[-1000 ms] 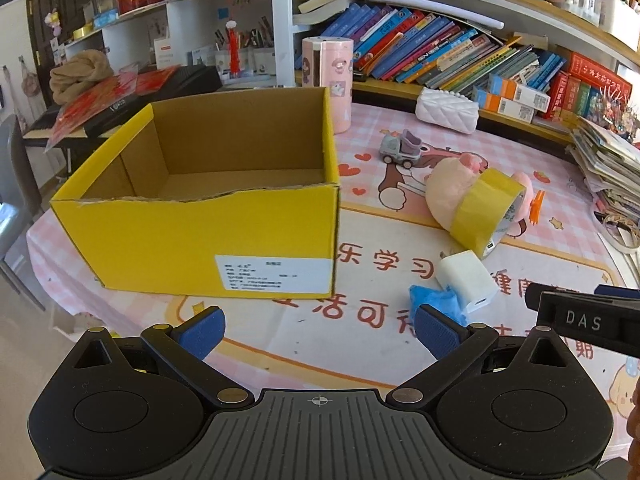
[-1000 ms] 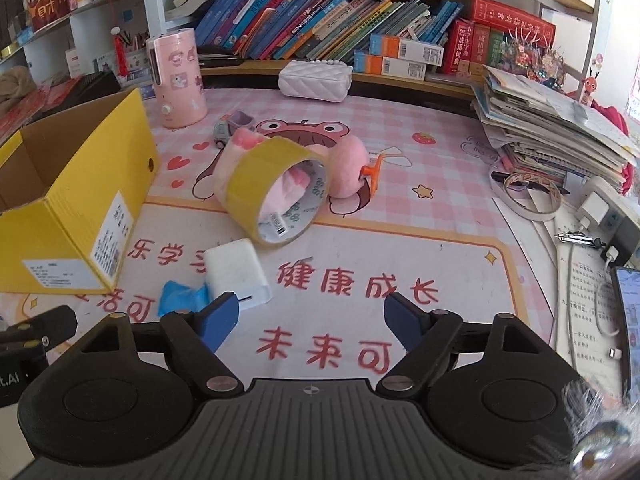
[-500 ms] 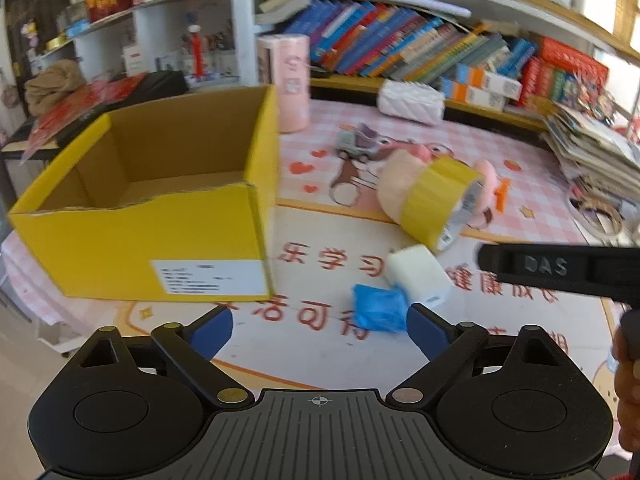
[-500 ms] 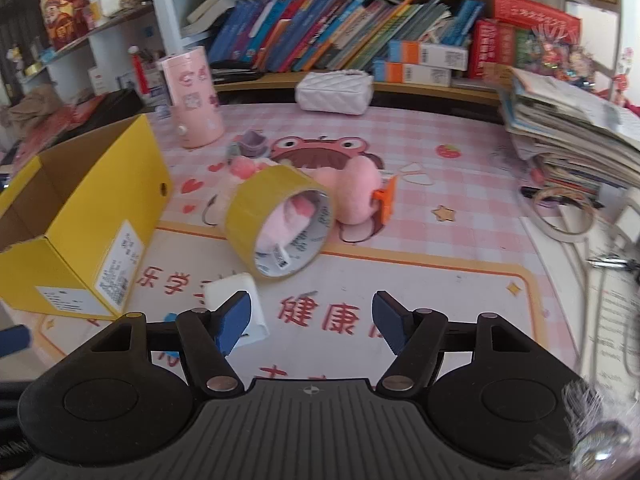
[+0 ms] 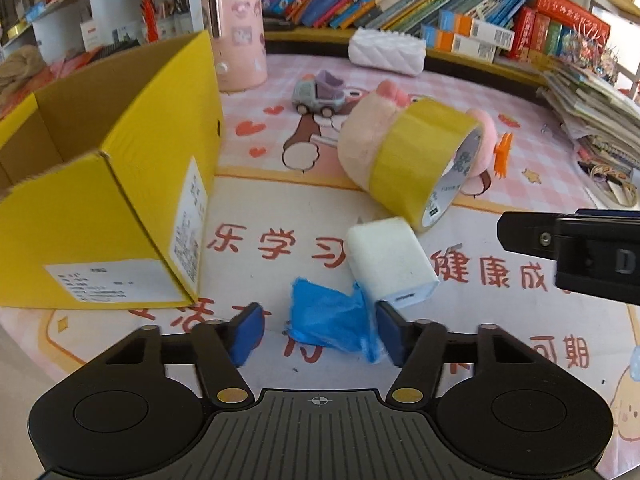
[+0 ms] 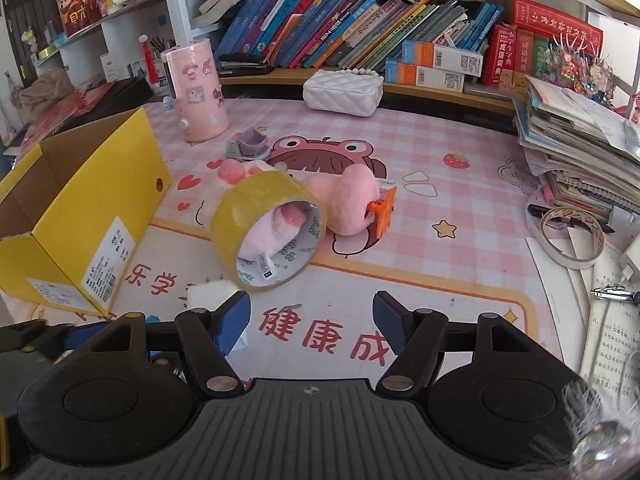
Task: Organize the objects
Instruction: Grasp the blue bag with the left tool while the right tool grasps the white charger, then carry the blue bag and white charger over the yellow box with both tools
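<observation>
Straddling a crumpled blue plastic wrapper (image 5: 332, 326), the left hand-held gripper (image 5: 318, 330) had just been narrowing its jaws; the right pad looked to brush the wrapper's edge while the left pad stood clear, so the grip was not yet made, though blur makes the contact hard to judge. The wrapper lay thin and wrinkled on the smooth printed mat of the counter (image 5: 500, 200), touching a white, rounded-corner charger block (image 5: 390, 262) just beyond it. A glossy yellow tape roll (image 5: 424, 164) leaned tilted against a soft pink plush toy (image 5: 362, 142). The yellow cardboard box (image 5: 132, 200), open-topped with a torn front rim, stood to the left, its near corner just beside the wrapper, leaving a narrow strip of mat between. The right hand-held gripper (image 6: 310, 322) hung released over bare mat, nothing between its blue pads, with open room ahead up to the tape roll.
</observation>
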{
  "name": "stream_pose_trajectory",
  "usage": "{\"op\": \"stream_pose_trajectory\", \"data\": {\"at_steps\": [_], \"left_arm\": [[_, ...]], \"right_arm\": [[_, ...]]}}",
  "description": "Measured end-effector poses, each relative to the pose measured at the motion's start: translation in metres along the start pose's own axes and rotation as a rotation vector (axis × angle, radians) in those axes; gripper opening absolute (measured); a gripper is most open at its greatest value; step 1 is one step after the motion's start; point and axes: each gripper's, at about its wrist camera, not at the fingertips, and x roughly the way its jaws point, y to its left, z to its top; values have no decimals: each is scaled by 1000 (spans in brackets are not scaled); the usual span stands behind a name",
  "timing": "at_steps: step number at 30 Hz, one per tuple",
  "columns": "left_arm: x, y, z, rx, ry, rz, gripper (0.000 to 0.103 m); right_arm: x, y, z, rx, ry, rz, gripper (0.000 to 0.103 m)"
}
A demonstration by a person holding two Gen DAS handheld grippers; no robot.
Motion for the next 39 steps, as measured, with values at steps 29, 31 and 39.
{"op": "stream_pose_trajectory", "data": {"at_steps": [29,31,39], "left_arm": [[-88,94,-28,-189,-111,107,39],[-93,102,-27,-192,-131,92,39],[-106,145,-31,-173,-168,11,39]], "right_arm": [[72,91,-5,-200,146,30,42],[67,91,-6,-172,168,41,42],[9,114,-18,-71,109,19,41]]}}
